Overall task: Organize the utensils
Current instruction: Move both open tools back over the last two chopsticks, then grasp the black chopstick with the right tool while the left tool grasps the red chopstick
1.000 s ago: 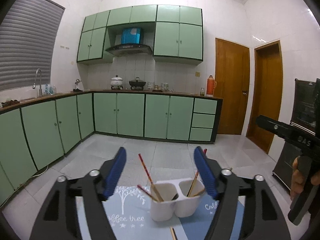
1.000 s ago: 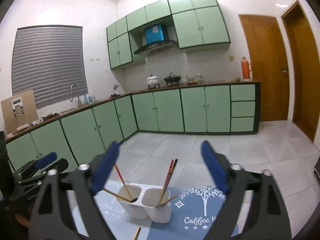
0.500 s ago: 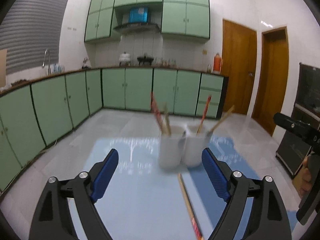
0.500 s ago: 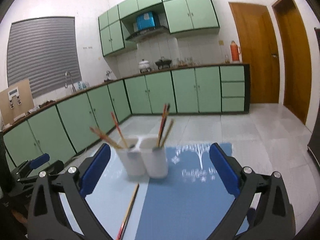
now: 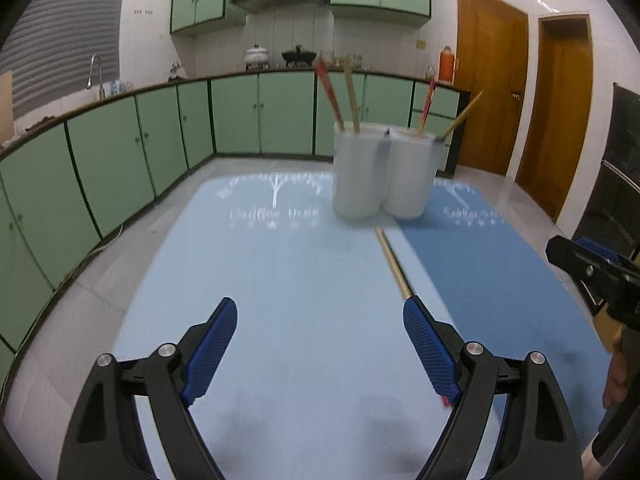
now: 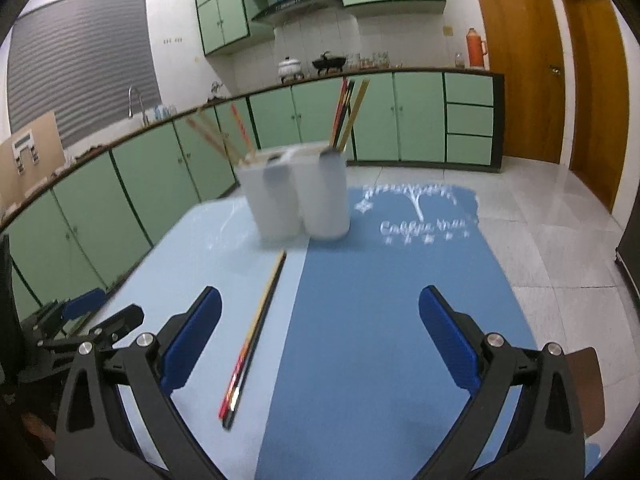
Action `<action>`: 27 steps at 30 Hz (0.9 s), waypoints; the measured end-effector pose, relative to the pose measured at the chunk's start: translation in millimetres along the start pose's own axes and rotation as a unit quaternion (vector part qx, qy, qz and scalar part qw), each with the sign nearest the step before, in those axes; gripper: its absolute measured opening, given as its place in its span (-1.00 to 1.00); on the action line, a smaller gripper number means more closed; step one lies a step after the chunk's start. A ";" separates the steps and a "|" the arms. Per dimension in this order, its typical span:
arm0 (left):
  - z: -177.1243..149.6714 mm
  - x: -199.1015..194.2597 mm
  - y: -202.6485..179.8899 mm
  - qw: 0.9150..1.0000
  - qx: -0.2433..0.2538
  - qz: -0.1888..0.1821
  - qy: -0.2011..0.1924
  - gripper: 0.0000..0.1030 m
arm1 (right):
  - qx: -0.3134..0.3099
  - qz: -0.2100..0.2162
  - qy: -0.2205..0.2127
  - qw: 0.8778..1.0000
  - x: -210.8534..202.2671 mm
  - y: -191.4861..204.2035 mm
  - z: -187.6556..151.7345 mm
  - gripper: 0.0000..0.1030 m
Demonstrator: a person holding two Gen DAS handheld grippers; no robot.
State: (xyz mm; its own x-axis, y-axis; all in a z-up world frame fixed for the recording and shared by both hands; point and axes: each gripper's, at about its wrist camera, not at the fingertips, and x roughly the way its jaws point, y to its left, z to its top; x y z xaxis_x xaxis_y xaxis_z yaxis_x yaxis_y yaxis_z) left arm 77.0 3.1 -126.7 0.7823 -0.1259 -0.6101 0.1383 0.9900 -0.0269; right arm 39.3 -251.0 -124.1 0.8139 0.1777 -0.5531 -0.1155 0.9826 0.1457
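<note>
Both my grippers held wide apart and empty above the two blue mats, facing the utensil holder.

My left gripper (image 5: 320,344) and right gripper (image 6: 320,336) each had jaws spread wide, grasping nothing. The white two-cup holder (image 6: 294,194) stood upright across the seam between the light blue mat (image 5: 280,280) and the dark blue mat (image 6: 380,300), with chopsticks (image 6: 348,116) leaning in both cups. A loose pair of chopsticks (image 6: 256,324) lay flat on the light mat beside the seam, its far end just short of the holder and its near end beside my right gripper's left finger.
</note>
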 end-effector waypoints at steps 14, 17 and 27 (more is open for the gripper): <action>-32.5 -0.7 25.2 0.999 -0.022 0.034 0.024 0.62 | -0.032 0.023 0.071 0.997 12.3 40.2 -56.3 0.35; -33.7 -2.9 29.4 0.999 -0.023 0.036 0.024 0.62 | -0.045 0.030 0.087 0.995 15.9 49.1 -66.1 0.15; -39.3 2.8 24.2 0.999 -0.022 0.025 0.037 0.62 | -0.069 0.038 0.106 0.991 20.5 58.1 -74.5 -0.29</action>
State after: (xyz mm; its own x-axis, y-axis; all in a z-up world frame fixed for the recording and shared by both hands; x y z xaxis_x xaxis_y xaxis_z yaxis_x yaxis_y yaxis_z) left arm 58.6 29.2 -160.2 0.7409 -0.0726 -0.6676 0.0720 0.9970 -0.0285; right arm 6.8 -186.2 -188.2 0.6642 0.2440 -0.7066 -0.2605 0.9615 0.0872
